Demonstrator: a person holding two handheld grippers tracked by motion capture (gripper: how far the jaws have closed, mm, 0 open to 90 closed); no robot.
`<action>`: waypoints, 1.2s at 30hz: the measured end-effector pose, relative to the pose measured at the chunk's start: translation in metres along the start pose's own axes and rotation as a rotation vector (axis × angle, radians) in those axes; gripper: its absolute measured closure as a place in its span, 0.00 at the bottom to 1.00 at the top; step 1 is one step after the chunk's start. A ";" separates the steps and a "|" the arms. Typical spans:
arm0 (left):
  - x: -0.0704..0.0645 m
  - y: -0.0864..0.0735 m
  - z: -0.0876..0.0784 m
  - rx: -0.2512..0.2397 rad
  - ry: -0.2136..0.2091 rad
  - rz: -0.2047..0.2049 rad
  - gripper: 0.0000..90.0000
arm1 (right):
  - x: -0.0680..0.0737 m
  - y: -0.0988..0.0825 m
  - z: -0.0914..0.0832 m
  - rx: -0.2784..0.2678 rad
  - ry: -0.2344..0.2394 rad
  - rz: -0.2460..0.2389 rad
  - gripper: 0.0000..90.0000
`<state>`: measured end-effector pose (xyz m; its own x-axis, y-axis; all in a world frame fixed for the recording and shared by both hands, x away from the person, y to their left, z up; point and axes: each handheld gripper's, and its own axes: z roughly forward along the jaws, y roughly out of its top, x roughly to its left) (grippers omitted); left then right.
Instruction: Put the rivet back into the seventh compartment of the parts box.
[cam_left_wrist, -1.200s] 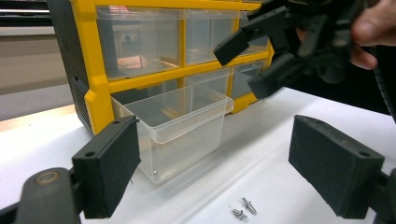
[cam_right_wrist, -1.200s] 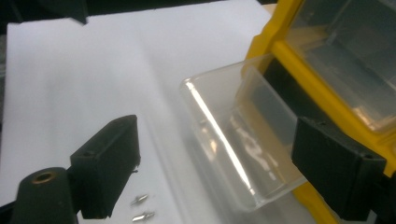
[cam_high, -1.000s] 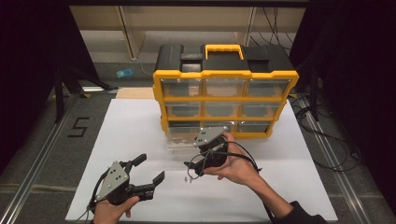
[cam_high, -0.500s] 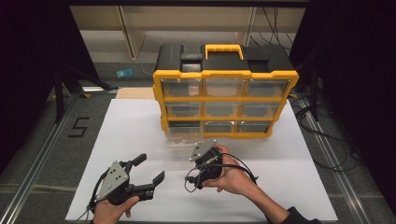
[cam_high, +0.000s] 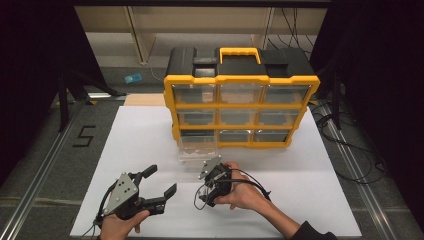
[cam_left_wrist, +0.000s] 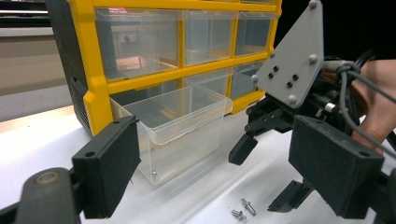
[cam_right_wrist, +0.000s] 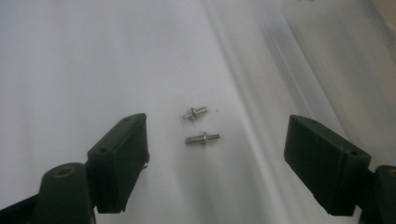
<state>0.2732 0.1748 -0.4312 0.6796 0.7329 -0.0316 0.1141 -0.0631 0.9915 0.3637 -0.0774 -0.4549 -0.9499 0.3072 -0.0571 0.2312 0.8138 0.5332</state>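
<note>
Two small metal studs (cam_right_wrist: 195, 113) (cam_right_wrist: 202, 138) lie side by side on the white sheet (cam_high: 300, 190). My right gripper (cam_high: 201, 196) (cam_right_wrist: 217, 128) points down over them. Its jaws are open and have just been closing a little. The studs lie between the jaws, untouched. The left gripper view shows the same studs (cam_left_wrist: 243, 210) under the right gripper (cam_left_wrist: 264, 179). A clear plastic drawer (cam_high: 197, 150) (cam_left_wrist: 182, 126) stands on the sheet just behind. My left gripper (cam_high: 161, 180) (cam_left_wrist: 217, 135) rests open and empty at the front left, aimed at the drawer.
A yellow and black drawer organizer (cam_high: 240, 105) (cam_left_wrist: 93, 88) stands at the back of the sheet, with one slot at its lower left vacant. Cables (cam_high: 360, 155) lie on the floor to the right. A black "5" mark (cam_high: 84, 136) is at the left.
My right gripper has sunk toward the sheet and come a little nearer the front edge, tipping down over the studs. The left gripper has stayed put.
</note>
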 end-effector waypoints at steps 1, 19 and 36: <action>0.000 0.000 0.000 0.006 0.003 -0.004 0.18 | 0.001 0.000 0.002 0.014 0.003 0.000 0.28; -0.001 0.000 0.000 0.004 0.000 -0.003 0.18 | -0.004 0.001 0.016 0.063 0.033 -0.030 0.56; -0.001 0.000 0.000 0.007 0.001 -0.004 0.18 | -0.005 0.002 0.020 0.082 0.091 -0.019 0.78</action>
<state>0.2730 0.1742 -0.4314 0.6787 0.7336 -0.0357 0.1220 -0.0647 0.9904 0.3732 -0.0679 -0.4704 -0.9685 0.2488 0.0124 0.2262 0.8575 0.4620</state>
